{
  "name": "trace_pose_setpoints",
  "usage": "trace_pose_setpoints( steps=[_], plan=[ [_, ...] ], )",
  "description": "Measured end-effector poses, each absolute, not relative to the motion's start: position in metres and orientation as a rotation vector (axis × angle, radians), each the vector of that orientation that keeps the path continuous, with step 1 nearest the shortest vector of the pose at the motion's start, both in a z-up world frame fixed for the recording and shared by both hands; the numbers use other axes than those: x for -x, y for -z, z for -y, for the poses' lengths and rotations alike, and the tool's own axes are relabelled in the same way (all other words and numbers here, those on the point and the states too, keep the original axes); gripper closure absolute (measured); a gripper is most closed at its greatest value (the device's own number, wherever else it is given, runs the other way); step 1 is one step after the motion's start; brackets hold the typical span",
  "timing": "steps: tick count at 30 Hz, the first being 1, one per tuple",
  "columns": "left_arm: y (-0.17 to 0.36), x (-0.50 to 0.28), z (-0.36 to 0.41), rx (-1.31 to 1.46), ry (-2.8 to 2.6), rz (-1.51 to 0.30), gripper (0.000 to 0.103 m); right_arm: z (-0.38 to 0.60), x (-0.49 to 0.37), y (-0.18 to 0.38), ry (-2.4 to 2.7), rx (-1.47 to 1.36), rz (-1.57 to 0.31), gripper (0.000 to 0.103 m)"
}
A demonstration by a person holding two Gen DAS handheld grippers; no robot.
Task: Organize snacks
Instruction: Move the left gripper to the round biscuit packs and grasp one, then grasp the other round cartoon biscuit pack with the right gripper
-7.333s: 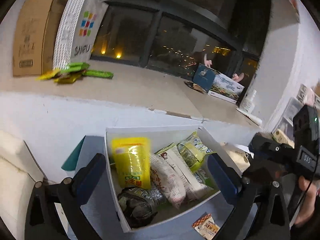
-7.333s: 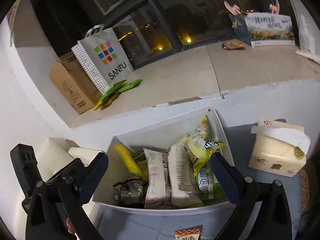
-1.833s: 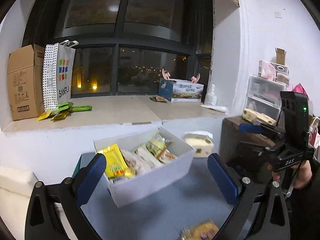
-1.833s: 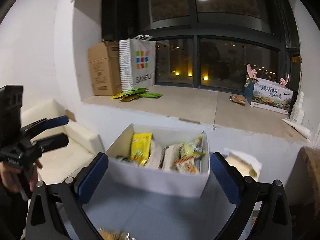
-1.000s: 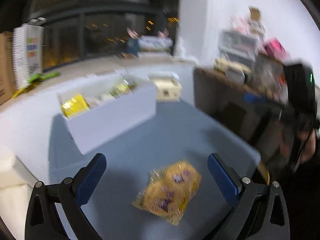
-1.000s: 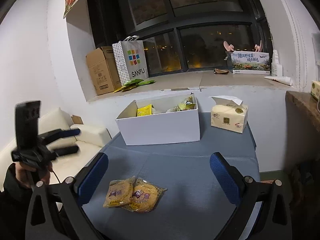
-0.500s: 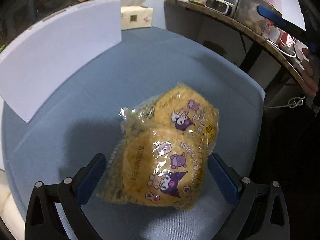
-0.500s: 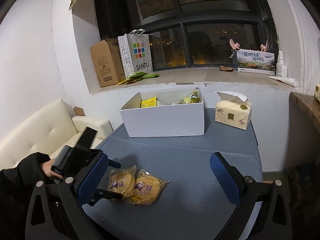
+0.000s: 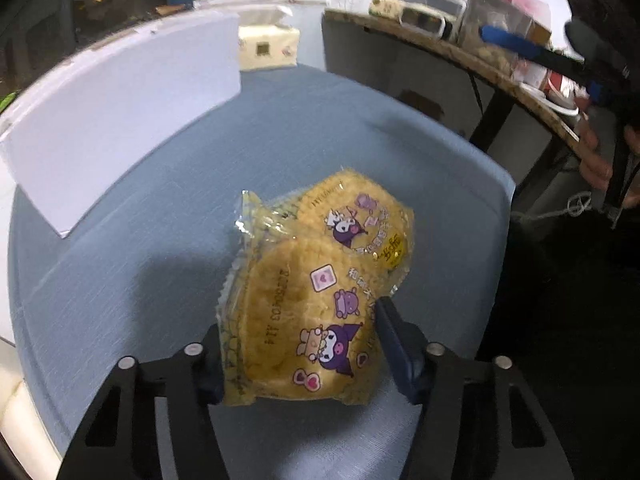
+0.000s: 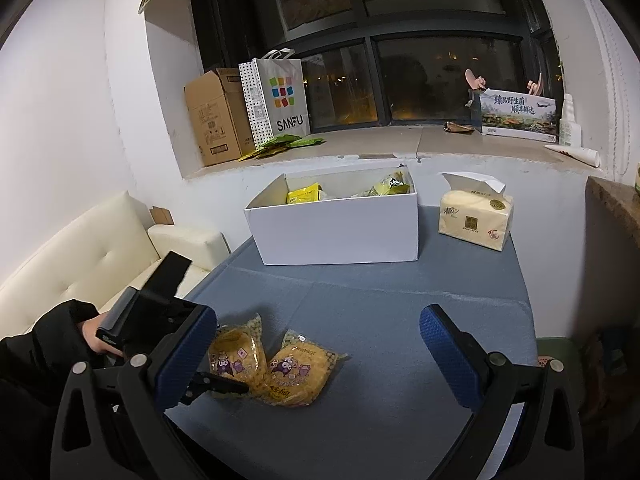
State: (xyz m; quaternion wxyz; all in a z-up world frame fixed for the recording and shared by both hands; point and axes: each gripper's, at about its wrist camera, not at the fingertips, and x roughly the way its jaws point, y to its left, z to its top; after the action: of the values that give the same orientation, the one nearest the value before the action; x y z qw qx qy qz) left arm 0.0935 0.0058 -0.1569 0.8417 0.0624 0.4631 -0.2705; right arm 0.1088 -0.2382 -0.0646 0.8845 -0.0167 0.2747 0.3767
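change: half a second ago the left tongs point(image 9: 298, 354) stood wide either side of the near snack pack point(image 9: 304, 320); now both fingers are pressed on its flanks, gripping it. Camera also sits closer, pack fills lower centre of the left view.
right tongs: point(image 10: 316, 352) unchanged, spread wide with nothing between the fingers, hovering over the desk point(image 10: 400, 320).
snack packs: two yellow crinkly packs with purple cartoon prints, lower left of the right view. Near snack pack overlaps the edge of the far snack pack point(image 9: 360, 220); both appear to lie on the desk's blue top.
axis: near pack's long axis runs along the tongs, away from the camera, printed date text sideways. Far pack angled toward upper right of the left view.
white box: point(image 10: 340, 224) open top, centre of right view, at the desk's back. Holds a yellow packet point(image 10: 303, 193) at left and green-yellow bags point(image 10: 390, 186) at right; the rest is hidden by the wall.
tissue pack: point(image 10: 474, 216) just right of the box, a sheet sticking up.
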Motion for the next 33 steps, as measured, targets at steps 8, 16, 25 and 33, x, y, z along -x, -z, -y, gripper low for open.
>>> trace_pose_setpoints(
  steps=[8,16,25,33],
  plan=[
    [0.128,-0.082,-0.035,0.007,0.472,-0.830,0.085,0.225,-0.108,0.071,-0.804,0.055,-0.595,0.000],
    [0.104,-0.060,-0.049,0.031,0.358,-0.718,0.085,0.199,-0.120,0.099,-0.803,0.132,-0.730,0.000],
    [0.082,-0.034,-0.073,0.064,0.280,-0.658,0.085,0.125,-0.148,0.167,-0.881,0.472,-0.905,0.000],
    [0.077,-0.030,-0.079,0.084,0.269,-0.636,0.085,0.109,-0.157,0.191,-0.892,0.527,-0.980,0.015]
  ],
)
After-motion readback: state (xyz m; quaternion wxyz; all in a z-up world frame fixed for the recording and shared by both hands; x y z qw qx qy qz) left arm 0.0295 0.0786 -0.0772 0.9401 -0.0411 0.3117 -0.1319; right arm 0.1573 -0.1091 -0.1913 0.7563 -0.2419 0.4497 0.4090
